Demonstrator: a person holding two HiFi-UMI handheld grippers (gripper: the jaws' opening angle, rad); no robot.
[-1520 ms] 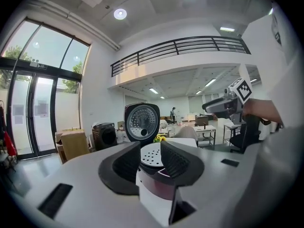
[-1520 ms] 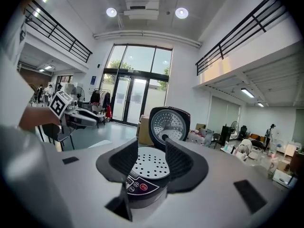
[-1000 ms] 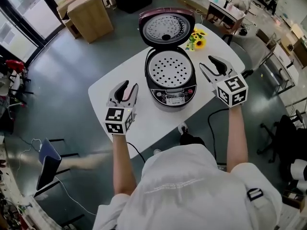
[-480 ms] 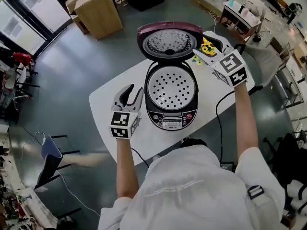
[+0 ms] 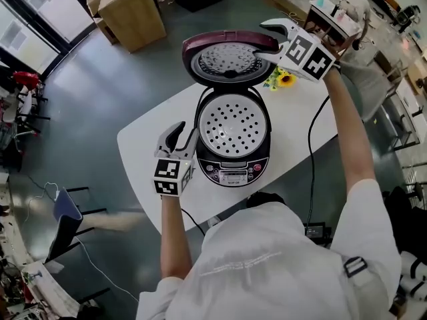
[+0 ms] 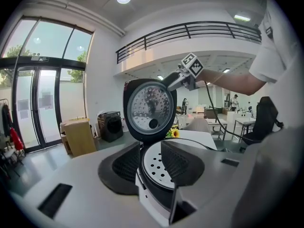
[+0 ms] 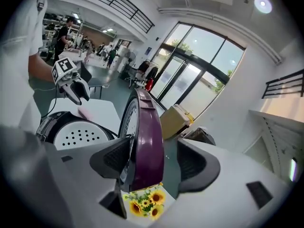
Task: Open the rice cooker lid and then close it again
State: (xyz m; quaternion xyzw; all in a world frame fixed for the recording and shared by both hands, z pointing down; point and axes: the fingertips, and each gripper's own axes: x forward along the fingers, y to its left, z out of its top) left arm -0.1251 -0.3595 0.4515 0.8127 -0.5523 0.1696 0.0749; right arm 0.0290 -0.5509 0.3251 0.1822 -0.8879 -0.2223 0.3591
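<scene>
A dark red rice cooker (image 5: 233,169) stands on a white table (image 5: 150,142) with its lid (image 5: 223,59) raised upright. A perforated white plate (image 5: 232,125) fills the pot. My right gripper (image 5: 262,40) is at the lid's upper right rim. Its jaws have just been opening, and the lid's edge (image 7: 147,141) stands between them with a gap on the outer side. My left gripper (image 5: 183,133) is open, low beside the cooker's left front. The cooker's rim (image 6: 152,184) lies just beyond its fingertips.
A small bunch of sunflowers (image 5: 280,79) lies on the table behind the cooker, right under the right gripper. A black cable (image 5: 310,152) runs off the table's right side. A wooden cabinet (image 5: 130,5) stands on the floor at the far left.
The right gripper rose from beside the cooker's right side, rolled, and came back to the lid's top rim, opening wider. The left gripper drew closer to the cooker. The lid stays up.
</scene>
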